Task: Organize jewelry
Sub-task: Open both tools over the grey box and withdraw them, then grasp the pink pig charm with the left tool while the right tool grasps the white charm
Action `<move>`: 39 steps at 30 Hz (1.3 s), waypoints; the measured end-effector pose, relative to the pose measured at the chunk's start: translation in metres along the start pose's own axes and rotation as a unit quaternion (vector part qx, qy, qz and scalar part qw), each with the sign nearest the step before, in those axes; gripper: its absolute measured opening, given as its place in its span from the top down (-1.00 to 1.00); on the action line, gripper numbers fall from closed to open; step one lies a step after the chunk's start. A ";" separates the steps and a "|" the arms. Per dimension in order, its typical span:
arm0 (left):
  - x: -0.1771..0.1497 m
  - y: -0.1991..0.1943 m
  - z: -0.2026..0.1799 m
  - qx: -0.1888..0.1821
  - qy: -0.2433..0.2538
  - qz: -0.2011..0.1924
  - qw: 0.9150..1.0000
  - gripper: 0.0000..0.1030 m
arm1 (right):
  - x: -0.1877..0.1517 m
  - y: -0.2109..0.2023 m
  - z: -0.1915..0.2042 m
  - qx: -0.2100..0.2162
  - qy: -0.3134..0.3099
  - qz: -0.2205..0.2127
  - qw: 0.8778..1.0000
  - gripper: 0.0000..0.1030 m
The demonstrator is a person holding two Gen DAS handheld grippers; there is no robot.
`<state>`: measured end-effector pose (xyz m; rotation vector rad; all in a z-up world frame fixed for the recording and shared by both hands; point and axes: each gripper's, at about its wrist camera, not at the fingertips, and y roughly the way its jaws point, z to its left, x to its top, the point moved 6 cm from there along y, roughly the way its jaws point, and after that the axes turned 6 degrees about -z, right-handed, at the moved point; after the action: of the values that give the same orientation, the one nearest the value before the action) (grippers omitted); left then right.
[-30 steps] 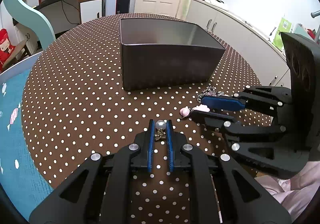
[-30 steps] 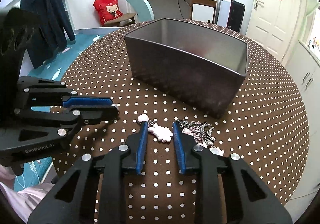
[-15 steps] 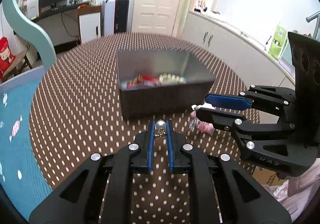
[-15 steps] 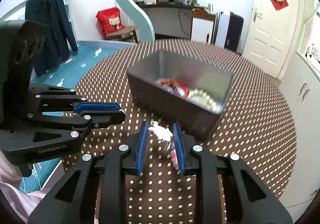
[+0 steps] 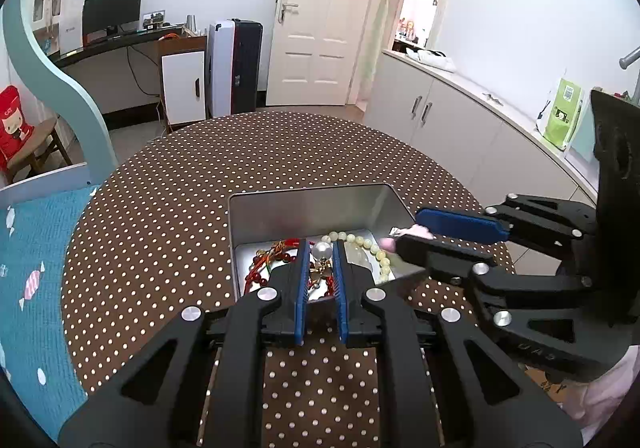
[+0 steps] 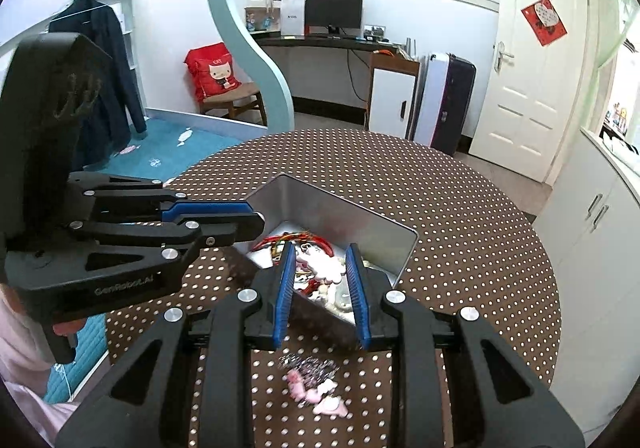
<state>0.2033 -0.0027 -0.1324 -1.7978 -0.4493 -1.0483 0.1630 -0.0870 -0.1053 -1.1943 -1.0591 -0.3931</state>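
The dangling end of the pink charm chain [image 6: 316,388] is pretty blurry, and both tools block part of the tin box [image 5: 240,232]. Left tool [image 5: 321,252] is clenched on a pearl earring [image 5: 321,250]; right tool [image 6: 320,268] grips the pink charm [image 6: 324,268], both above the tin on the dotted bench [image 5: 160,207].

A home bedroom: bunk bed [image 6: 248,59], desk [image 6: 332,41], hanging coat [image 6: 112,59]

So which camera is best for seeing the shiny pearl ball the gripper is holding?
The left wrist view. There the pearl ball sits clear and round between the left gripper tips, above the metal box. In the right wrist view you see that gripper only from the side, and the ball is barely a pale speck at its tip.
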 end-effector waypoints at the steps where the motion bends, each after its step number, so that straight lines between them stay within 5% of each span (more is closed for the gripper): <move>1: 0.001 0.003 -0.001 0.000 0.001 0.003 1.000 0.76 | -0.002 0.000 -0.001 0.000 0.002 0.002 1.000 0.52; 5: -0.003 0.012 -0.002 0.009 0.006 0.019 1.000 0.56 | -0.006 0.002 -0.007 -0.002 0.016 0.006 1.000 0.45; 21: -0.018 0.004 -0.025 -0.008 0.024 0.029 0.999 0.56 | -0.018 -0.026 -0.027 -0.022 0.052 0.001 0.998 0.42; 25: -0.034 0.000 -0.047 -0.037 0.033 0.044 0.998 0.23 | -0.035 -0.039 -0.039 -0.034 0.069 0.005 0.997 0.21; 39: -0.093 0.028 -0.074 -0.024 0.073 0.112 0.991 0.36 | -0.092 -0.051 -0.044 -0.017 0.124 0.047 0.991 0.14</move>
<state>0.1367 -0.0669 -0.2118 -1.7525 -0.1304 -1.0315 0.1001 -0.1696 -0.1532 -1.1871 -0.7825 -0.4747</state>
